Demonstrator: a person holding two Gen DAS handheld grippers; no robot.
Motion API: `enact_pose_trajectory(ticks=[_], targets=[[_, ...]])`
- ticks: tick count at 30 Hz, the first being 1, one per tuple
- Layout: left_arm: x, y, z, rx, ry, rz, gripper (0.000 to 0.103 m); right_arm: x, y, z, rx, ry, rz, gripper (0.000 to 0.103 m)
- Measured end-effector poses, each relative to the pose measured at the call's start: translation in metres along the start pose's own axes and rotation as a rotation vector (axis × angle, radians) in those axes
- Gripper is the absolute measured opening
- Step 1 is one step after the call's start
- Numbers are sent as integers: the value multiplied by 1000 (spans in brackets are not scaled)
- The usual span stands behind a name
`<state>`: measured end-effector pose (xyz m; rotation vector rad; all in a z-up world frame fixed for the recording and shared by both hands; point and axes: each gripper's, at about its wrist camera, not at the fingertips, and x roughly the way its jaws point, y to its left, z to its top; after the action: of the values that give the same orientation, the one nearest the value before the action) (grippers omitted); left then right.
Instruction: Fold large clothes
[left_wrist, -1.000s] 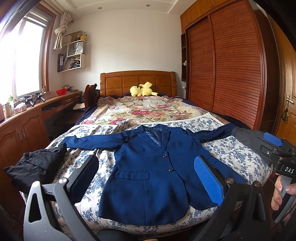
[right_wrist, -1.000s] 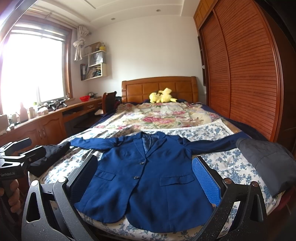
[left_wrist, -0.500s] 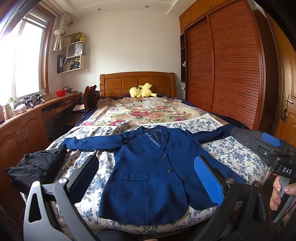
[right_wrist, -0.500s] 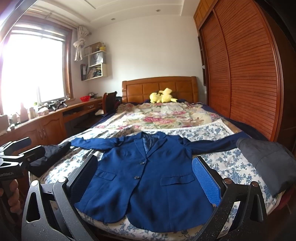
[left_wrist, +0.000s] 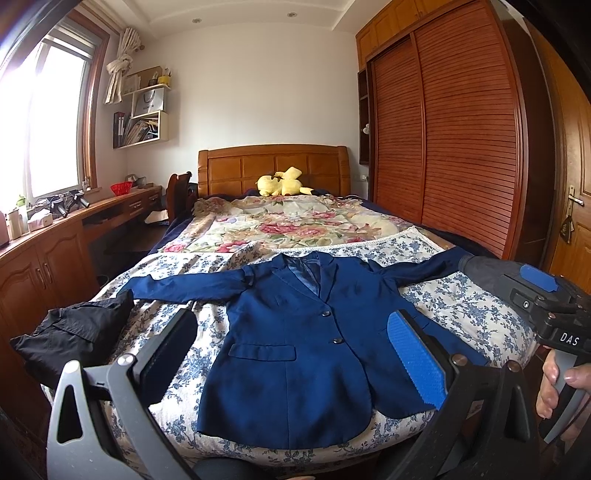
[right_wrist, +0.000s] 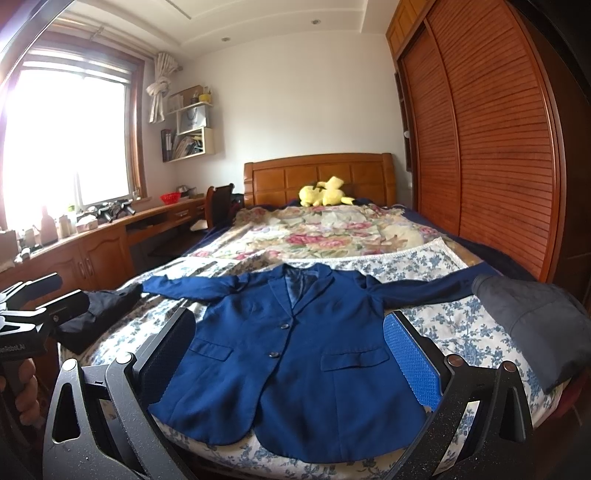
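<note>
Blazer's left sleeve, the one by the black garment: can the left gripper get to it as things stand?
Probably yes. The left gripper is open and holds nothing, and the blue blazer lies flat with that sleeve spread bare on the bedspread. The black garment sits just past the cuff, not over it.

The bed (left_wrist: 207, 325) carries a navy blazer (left_wrist: 295, 354) spread flat between black clothing (left_wrist: 70, 332) and a grey garment (right_wrist: 532, 317)

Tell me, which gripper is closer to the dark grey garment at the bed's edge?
Right. The dark grey garment lies just beside the right gripper, on its right. The left gripper sits further left, nearer the black garment. Both have jaws open.
</note>
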<state>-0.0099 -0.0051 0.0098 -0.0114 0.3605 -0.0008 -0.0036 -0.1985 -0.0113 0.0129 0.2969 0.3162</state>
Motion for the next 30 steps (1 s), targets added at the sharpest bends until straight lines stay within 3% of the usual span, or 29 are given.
enact_pose_trajectory(ticks=[22,30], targets=[[-2,0,-1,2,9,-2,103,-1,2,0,4,0,2,103],[17,8,-10,-5,40,7,103,3,4,-5,2,14,7,103]])
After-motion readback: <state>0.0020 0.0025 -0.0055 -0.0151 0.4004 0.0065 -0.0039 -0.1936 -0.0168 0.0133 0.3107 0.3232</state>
